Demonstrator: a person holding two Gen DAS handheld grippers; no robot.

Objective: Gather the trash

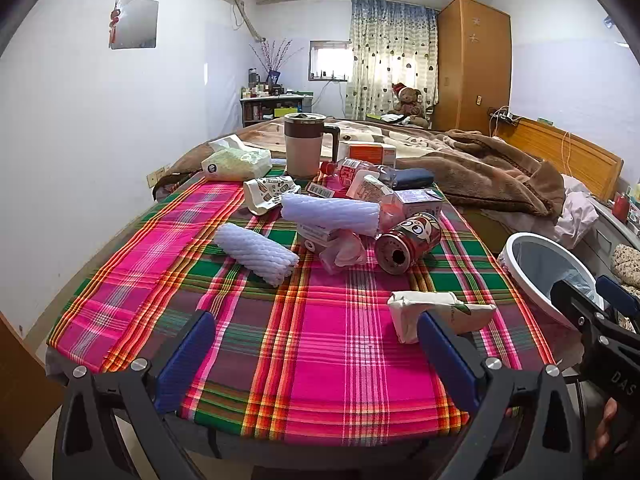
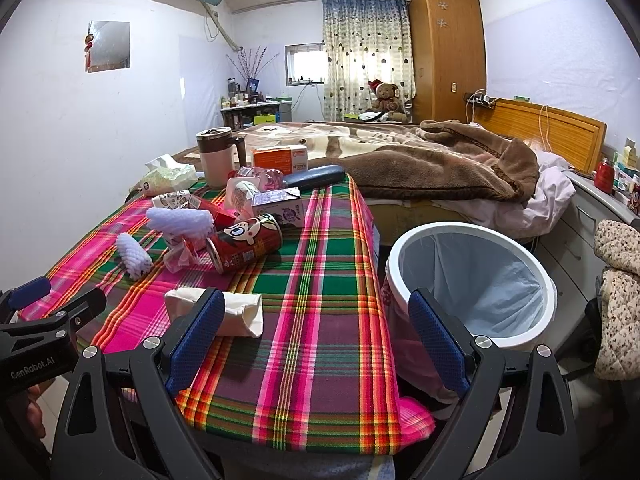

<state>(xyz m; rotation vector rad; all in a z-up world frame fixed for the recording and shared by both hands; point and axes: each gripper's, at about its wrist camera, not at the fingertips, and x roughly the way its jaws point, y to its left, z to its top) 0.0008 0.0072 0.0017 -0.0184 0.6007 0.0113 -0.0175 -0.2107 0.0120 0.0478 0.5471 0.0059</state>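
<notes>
Trash lies on a table under a plaid cloth [image 1: 320, 360]. A crumpled cream carton [image 1: 436, 310] [image 2: 242, 312] is nearest, partly hidden by a fingertip in each view. Behind it lie a red can [image 1: 408, 242] [image 2: 248, 242] on its side, two white foam sleeves [image 1: 256, 254] [image 1: 330, 210], a pink wrapper [image 1: 344, 250] and small cartons. A white bin [image 2: 460, 229] [image 1: 520, 240] with a pale liner stands off the table's right edge. My left gripper [image 1: 320, 344] is open over the near cloth. My right gripper [image 2: 316, 332] is open, straddling the table's right edge.
At the table's far end stand a lidded mug [image 1: 304, 144], a tissue pack [image 1: 236, 164], an orange box [image 1: 372, 152] and a dark case [image 1: 412, 178]. A bed with a brown blanket [image 2: 440, 168] lies beyond. A cabinet with quilted cloths [image 2: 616, 248] is right of the bin.
</notes>
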